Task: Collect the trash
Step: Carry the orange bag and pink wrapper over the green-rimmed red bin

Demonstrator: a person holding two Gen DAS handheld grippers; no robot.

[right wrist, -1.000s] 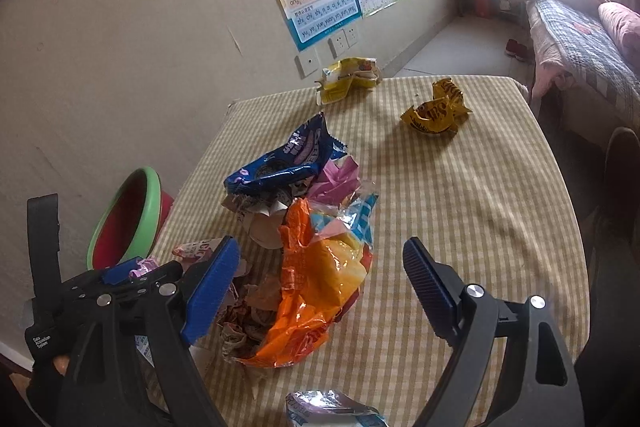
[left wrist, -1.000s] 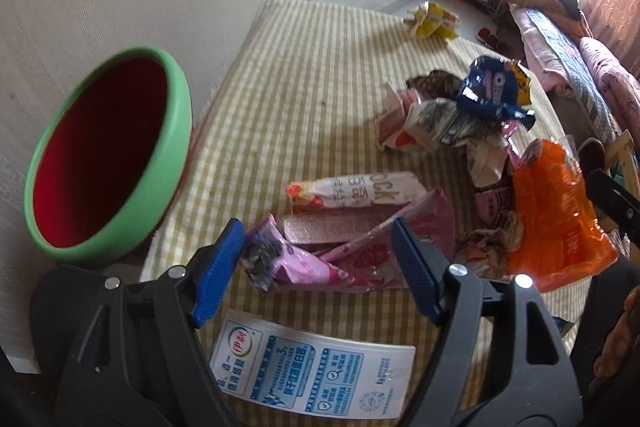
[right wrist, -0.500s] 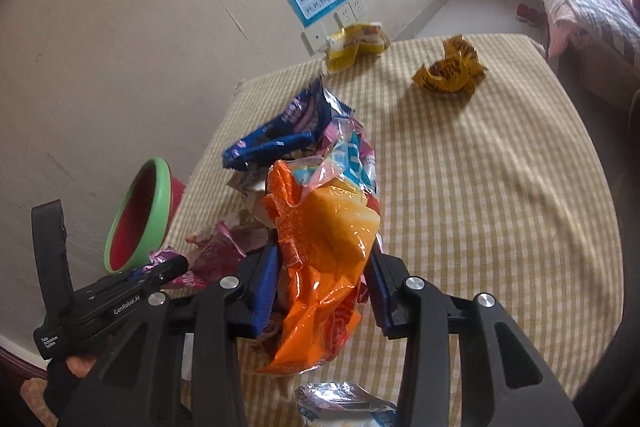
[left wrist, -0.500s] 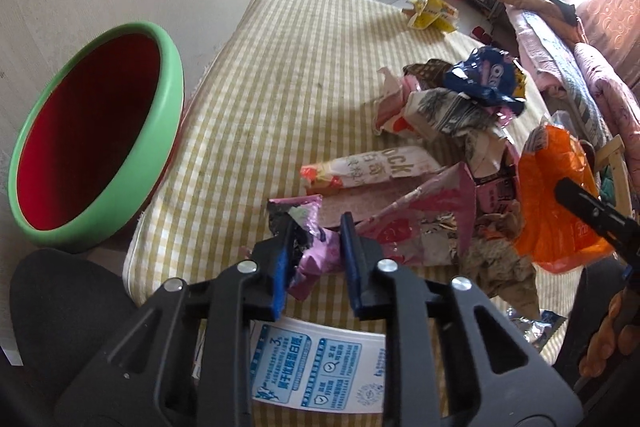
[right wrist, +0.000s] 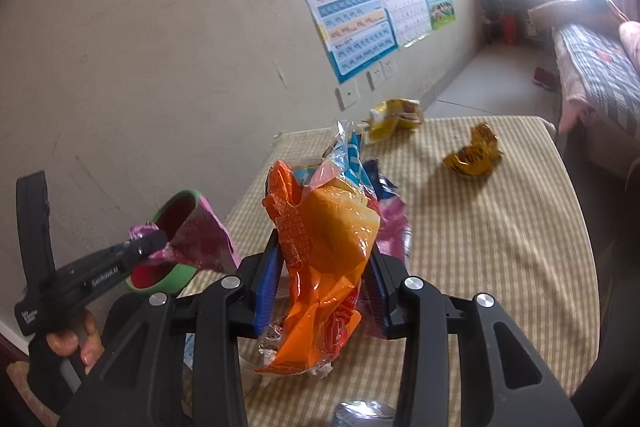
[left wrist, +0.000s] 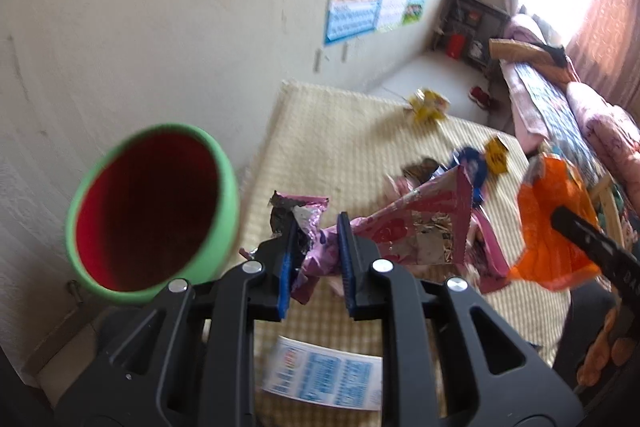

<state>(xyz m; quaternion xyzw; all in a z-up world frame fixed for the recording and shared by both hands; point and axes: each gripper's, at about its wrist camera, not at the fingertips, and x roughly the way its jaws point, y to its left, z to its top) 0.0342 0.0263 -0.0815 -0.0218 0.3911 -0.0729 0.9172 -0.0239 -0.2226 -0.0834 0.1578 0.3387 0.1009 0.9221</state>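
Your left claw (left wrist: 314, 251) is pinched on a pink wrapper (left wrist: 416, 231), blue pads (left wrist: 285, 279) clamping its crumpled end — the rest of the wrapper fans out ahead and to the right of the claw, lifted off the table (left wrist: 344, 131). To the claw's left, a bit lower and off the table's edge, sits the green bin (left wrist: 154, 207) with its red inside facing you; wrapper and bin are apart in the left wrist view. Below the claw, a white-and-blue printed label (left wrist: 324, 379) lies flat on the checked cloth.

Your right claw (right wrist: 322, 267) is squeezed on an orange bag (right wrist: 324, 255), which bulges up between the blue pads (right wrist: 266, 287) with clear and blue plastic bunched on top of it. The bag's lower end hangs below the claw; touching the cloth or not, cannot tell. Just behind the bag, a pink wrapper scrap (right wrist: 394, 231) and a dark blue packet (right wrist: 380, 183) show.

Further ahead of the right claw — a crumpled yellow-brown wrapper (right wrist: 472, 155) to the right, and a yellow packet (right wrist: 394, 117) at the far table edge near the wall. Left of it, your left hand (right wrist: 76, 339) grips the other tool, its pink wrapper in front of the bin. A silver foil piece (right wrist: 360, 413) lies under the right claw.
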